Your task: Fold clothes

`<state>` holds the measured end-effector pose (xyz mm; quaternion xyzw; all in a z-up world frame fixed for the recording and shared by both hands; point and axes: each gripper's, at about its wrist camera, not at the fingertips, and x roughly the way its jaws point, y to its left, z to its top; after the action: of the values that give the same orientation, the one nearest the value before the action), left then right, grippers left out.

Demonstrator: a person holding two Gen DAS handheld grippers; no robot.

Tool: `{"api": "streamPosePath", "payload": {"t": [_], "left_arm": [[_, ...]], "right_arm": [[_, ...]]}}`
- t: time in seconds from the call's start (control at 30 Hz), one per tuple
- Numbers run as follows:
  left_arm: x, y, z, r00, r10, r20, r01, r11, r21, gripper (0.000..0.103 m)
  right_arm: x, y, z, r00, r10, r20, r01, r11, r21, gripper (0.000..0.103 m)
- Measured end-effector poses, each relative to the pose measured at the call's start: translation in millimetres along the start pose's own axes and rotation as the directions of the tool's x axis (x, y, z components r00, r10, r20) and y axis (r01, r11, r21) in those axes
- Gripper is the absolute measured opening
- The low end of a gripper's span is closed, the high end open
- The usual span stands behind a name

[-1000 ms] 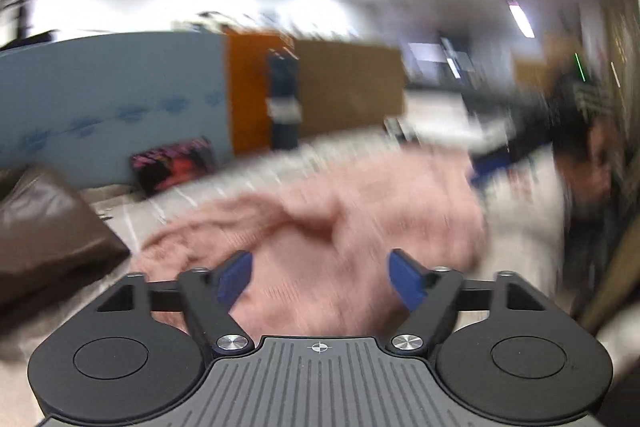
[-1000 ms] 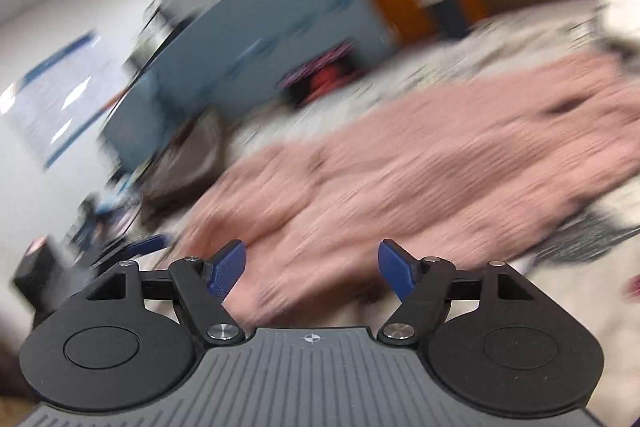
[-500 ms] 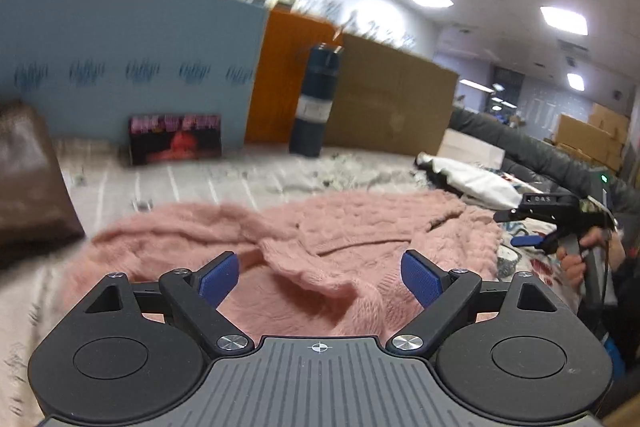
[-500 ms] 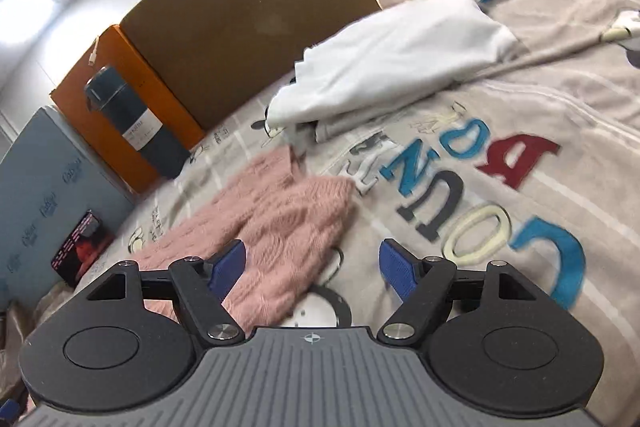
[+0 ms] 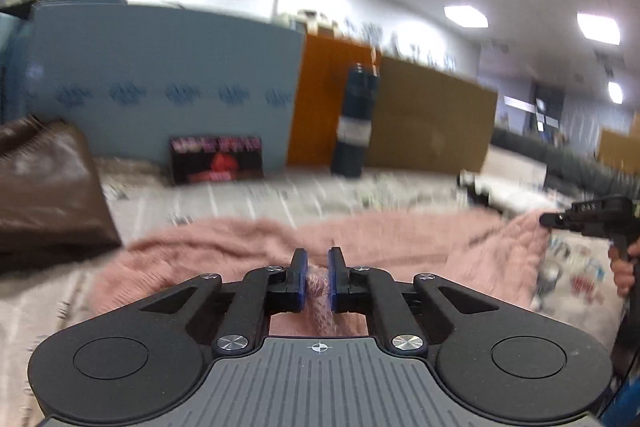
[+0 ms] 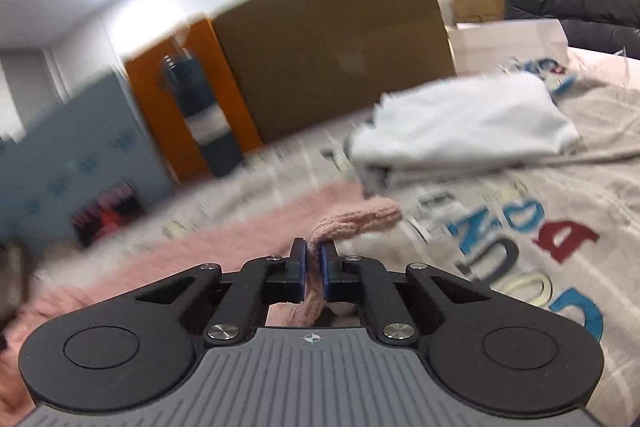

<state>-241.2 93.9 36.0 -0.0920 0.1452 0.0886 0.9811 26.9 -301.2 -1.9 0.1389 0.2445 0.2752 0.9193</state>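
Observation:
A fuzzy pink knit sweater lies spread across a beige printed blanket. My left gripper is shut on a fold of the pink sweater, with knit pinched between its blue pads. My right gripper is shut on the sweater's ribbed edge, which bunches up just beyond the fingertips. In the left wrist view the right gripper shows at the far right, held by a hand, at the sweater's right edge.
A folded white garment lies on the blanket beyond the sweater. A brown leather cushion sits at the left. Blue, orange and brown panels and a dark cylinder stand behind the surface.
Both grippers went from wide open to shut on the pink sweater. Each camera has moved closer to the fabric, and the right one now faces the sweater's edge.

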Motion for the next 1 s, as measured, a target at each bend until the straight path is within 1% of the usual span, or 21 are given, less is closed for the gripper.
{"api": "streamPosePath", "payload": {"t": [0.03, 0.1, 0.17, 0.23, 0.3, 0.4, 0.43, 0.47, 0.5, 0.53, 0.57, 0.6, 0.63, 0.67, 0.7, 0.73, 0.77, 0.8, 0.87, 0.93, 1.0], "left_arm": [[-10, -1, 3, 1.000, -0.005, 0.028, 0.005, 1.000, -0.002, 0.009], [-26, -5, 7, 0.997, -0.045, 0.065, 0.044, 0.999, 0.011, 0.009], [-38, -12, 6, 0.992, -0.106, 0.063, 0.103, 0.993, 0.049, 0.009], [-40, -21, 0, 0.986, -0.168, 0.013, 0.166, 0.981, 0.104, 0.009], [-40, -30, -8, 0.974, -0.223, -0.042, 0.227, 0.962, 0.149, 0.009], [-33, -38, -23, 0.957, -0.262, -0.124, 0.280, 0.946, 0.164, 0.010], [-31, -39, -27, 0.952, -0.270, -0.146, 0.293, 0.942, 0.165, 0.011], [-29, -41, -31, 0.946, -0.278, -0.168, 0.305, 0.938, 0.167, 0.015], [-29, -41, -33, 0.941, -0.289, -0.178, 0.318, 0.933, 0.166, 0.015], [-29, -41, -35, 0.934, -0.303, -0.187, 0.335, 0.927, 0.169, 0.016], [-30, -40, -37, 0.928, -0.318, -0.196, 0.352, 0.920, 0.172, 0.016], [-31, -40, -37, 0.928, -0.321, -0.188, 0.354, 0.919, 0.175, 0.019], [-32, -40, -37, 0.929, -0.323, -0.178, 0.354, 0.918, 0.177, 0.022], [-33, -41, -37, 0.930, -0.326, -0.169, 0.354, 0.918, 0.179, 0.032], [-33, -41, -37, 0.927, -0.338, -0.164, 0.365, 0.914, 0.180, 0.043], [-33, -42, -38, 0.923, -0.351, -0.159, 0.376, 0.909, 0.180, 0.047], [-33, -43, -38, 0.919, -0.363, -0.154, 0.388, 0.904, 0.180, 0.051], [-33, -46, -39, 0.910, -0.380, -0.162, 0.407, 0.893, 0.191, 0.052], [-34, -55, -43, 0.893, -0.410, -0.185, 0.445, 0.866, 0.229, 0.054], [-33, -63, -46, 0.881, -0.424, -0.212, 0.469, 0.843, 0.263, 0.059], [-33, -70, -53, 0.870, -0.428, -0.246, 0.487, 0.824, 0.289, 0.064]], "right_arm": [[-9, 1, 5, 1.000, 0.015, 0.022, -0.015, 1.000, 0.011, 0.007], [-26, 2, 14, 0.998, 0.021, 0.065, -0.023, 0.999, 0.025, 0.007], [-40, 1, 18, 0.997, 0.018, 0.078, -0.021, 0.999, 0.040, 0.007], [-47, -3, 16, 0.998, -0.006, 0.069, 0.003, 0.999, 0.050, 0.007], [-46, -7, 10, 0.997, -0.057, 0.052, 0.056, 0.998, 0.033, 0.007], [-35, -25, -4, 0.991, -0.132, -0.026, 0.133, 0.989, 0.064, 0.007], [-32, -30, -7, 0.988, -0.149, -0.047, 0.153, 0.985, 0.083, 0.010], [-32, -34, -10, 0.987, -0.152, -0.052, 0.157, 0.983, 0.100, 0.011], [-35, -35, -11, 0.991, -0.127, -0.030, 0.130, 0.985, 0.110, 0.013], [-41, -35, -12, 0.997, -0.078, 0.012, 0.076, 0.990, 0.116, 0.026], [-47, -33, -13, 0.998, -0.026, 0.057, 0.019, 0.993, 0.117, 0.056], [-53, -30, -13, 0.995, 0.030, 0.100, -0.041, 0.993, 0.113, 0.070], [-56, -26, -12, 0.988, 0.098, 0.116, -0.110, 0.988, 0.104, 0.078], [-56, -20, -10, 0.978, 0.182, 0.102, -0.192, 0.977, 0.094, 0.077], [-55, -15, -10, 0.960, 0.269, 0.077, -0.276, 0.957, 0.093, 0.077], [-50, -9, -12, 0.932, 0.360, 0.035, -0.362, 0.925, 0.112, 0.077], [-43, -3, -17, 0.894, 0.448, -0.008, -0.442, 0.885, 0.147, 0.077], [-35, 3, -23, 0.846, 0.531, -0.053, -0.514, 0.838, 0.185, 0.077], [-18, 22, -41, 0.736, 0.659, -0.153, -0.617, 0.747, 0.249, 0.077], [-3, 42, -59, 0.634, 0.733, -0.247, -0.673, 0.680, 0.291, 0.077], [9, 61, -76, 0.549, 0.768, -0.328, -0.693, 0.638, 0.334, 0.077]]}}
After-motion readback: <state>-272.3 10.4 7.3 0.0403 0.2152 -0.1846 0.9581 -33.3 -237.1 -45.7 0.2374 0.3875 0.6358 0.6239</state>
